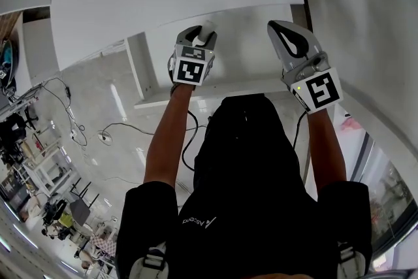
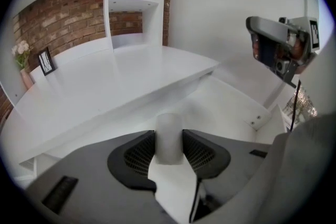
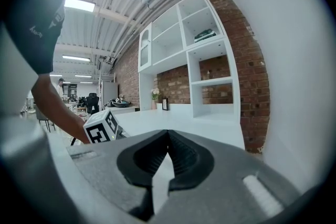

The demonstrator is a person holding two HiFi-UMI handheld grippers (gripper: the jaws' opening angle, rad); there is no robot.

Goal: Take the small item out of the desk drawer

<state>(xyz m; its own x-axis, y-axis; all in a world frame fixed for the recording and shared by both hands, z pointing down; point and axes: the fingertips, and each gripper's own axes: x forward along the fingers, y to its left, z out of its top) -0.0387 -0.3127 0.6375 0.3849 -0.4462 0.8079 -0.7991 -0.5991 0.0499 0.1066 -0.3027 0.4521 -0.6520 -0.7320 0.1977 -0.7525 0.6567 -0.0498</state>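
A small white cylinder [image 2: 169, 139] is clamped between the dark ribbed pads of my left gripper [image 2: 169, 135]. In the head view the left gripper [image 1: 200, 34] holds this white cylinder [image 1: 208, 29] above the open white desk drawer [image 1: 196, 96]. The drawer's bare white floor [image 2: 226, 107] lies just below and beyond the cylinder, under the white desk top [image 2: 94, 94]. My right gripper [image 1: 279, 27] is raised to the right of the left one, over the drawer's right side. In its own view the right gripper [image 3: 168, 136] has its jaws together with nothing between them.
A white wall [image 1: 366, 23] runs along the right of the desk. White shelves [image 2: 131, 2] against a brick wall stand behind the desk, with a vase of flowers [image 2: 22, 57] and a small frame [image 2: 46, 61] at its far end. Cables [image 1: 117, 131] lie on the floor at left.
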